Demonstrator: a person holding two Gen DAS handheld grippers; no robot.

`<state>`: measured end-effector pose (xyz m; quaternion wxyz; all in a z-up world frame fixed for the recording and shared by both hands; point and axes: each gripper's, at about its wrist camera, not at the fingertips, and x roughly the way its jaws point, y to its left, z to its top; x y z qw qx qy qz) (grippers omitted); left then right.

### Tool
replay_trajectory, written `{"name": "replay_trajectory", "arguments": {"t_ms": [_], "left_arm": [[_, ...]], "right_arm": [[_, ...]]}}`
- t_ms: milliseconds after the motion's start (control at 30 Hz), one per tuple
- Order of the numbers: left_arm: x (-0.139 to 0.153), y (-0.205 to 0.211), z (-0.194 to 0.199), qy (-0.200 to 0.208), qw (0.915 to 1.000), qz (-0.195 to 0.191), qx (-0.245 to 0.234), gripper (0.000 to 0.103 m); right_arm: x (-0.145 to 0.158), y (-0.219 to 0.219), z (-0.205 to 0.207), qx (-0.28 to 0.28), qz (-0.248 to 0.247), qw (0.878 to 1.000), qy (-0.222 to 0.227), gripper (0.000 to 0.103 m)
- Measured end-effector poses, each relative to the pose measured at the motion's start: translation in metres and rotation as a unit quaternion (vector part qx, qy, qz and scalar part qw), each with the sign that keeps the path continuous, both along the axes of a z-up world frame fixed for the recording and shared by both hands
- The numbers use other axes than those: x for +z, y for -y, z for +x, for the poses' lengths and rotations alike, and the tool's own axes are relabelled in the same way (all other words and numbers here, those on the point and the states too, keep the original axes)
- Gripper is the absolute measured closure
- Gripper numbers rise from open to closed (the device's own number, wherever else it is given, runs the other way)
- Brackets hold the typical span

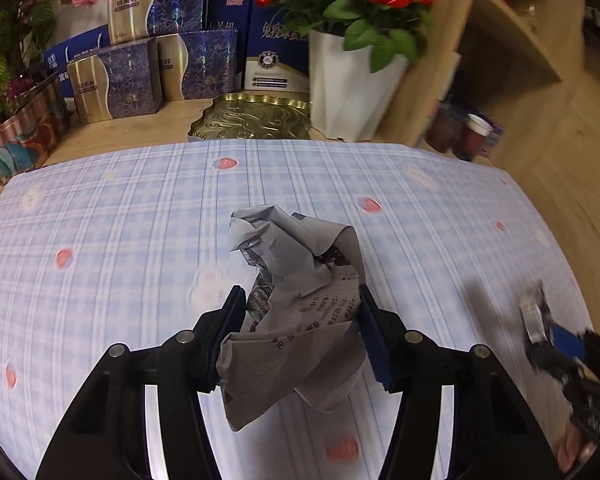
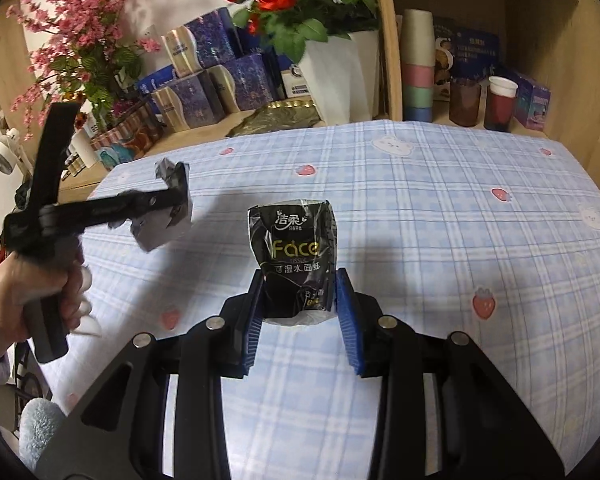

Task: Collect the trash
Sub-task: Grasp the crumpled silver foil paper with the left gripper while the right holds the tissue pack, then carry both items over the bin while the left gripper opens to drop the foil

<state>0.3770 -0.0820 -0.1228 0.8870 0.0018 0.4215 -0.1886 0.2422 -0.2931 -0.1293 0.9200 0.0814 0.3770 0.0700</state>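
Two pieces of trash are in hand: my left tool (image 1: pixel 300 336) is clamped on the crumpled paper (image 1: pixel 296 304), my right tool (image 2: pixel 300 312) on the black tissue packet (image 2: pixel 294 264), both lifted above the checked surface (image 2: pixel 440 208). I would keep both squeezes firm while carrying. No bin shows; only the right view reveals the cups (image 2: pixel 418 64) beside the white flowerpot (image 2: pixel 340 76)
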Motion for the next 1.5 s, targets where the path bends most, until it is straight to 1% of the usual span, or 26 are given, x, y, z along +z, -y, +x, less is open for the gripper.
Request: {"name": "replay_trajectory", "arguments": {"t_ms": [100, 233, 400, 600, 767, 933, 1033, 1233, 1367, 1500], "left_arm": [[0.009, -0.017, -0.03, -0.002, 0.9999, -0.011, -0.002, 0.048], [0.026, -0.041, -0.076, 0.012, 0.9997, -0.02, 0.001, 0.048], [0.039, -0.065, -0.136, 0.022, 0.9991, -0.034, 0.008, 0.048], [0.043, -0.082, -0.199, 0.019, 0.9982, -0.054, 0.016, 0.048], [0.043, -0.085, -0.246, 0.025, 0.9983, -0.052, 0.01, 0.048], [0.032, -0.089, -0.286, 0.02, 0.9984, -0.052, 0.011, 0.048], [0.019, -0.094, -0.305, 0.009, 0.9978, -0.064, 0.017, 0.048], [-0.002, -0.096, -0.335, 0.0, 0.9976, -0.068, 0.018, 0.048], [-0.019, -0.095, -0.356, -0.011, 0.9978, -0.065, 0.012, 0.048], [-0.042, -0.093, -0.371, -0.027, 0.9979, -0.057, 0.008, 0.048]], "right_arm": [[0.006, -0.009, -0.017, 0.003, 0.004, 1.0, 0.008, 0.066], [0.015, -0.018, -0.04, 0.005, 0.01, 1.0, 0.015, 0.066], [0.022, -0.029, -0.074, 0.004, 0.008, 1.0, 0.026, 0.066], [0.023, -0.043, -0.113, 0.01, 0.002, 1.0, 0.026, 0.066], [0.024, -0.053, -0.146, 0.017, 0.0, 0.999, 0.032, 0.066], [0.015, -0.062, -0.181, 0.02, 0.001, 0.999, 0.042, 0.066], [0.004, -0.065, -0.201, 0.019, 0.004, 0.999, 0.043, 0.066], [-0.016, -0.065, -0.225, 0.011, 0.018, 0.999, 0.038, 0.066], [-0.03, -0.072, -0.24, 0.015, 0.013, 0.999, 0.033, 0.066], [-0.042, -0.082, -0.252, 0.032, -0.003, 0.999, 0.03, 0.066]]}}
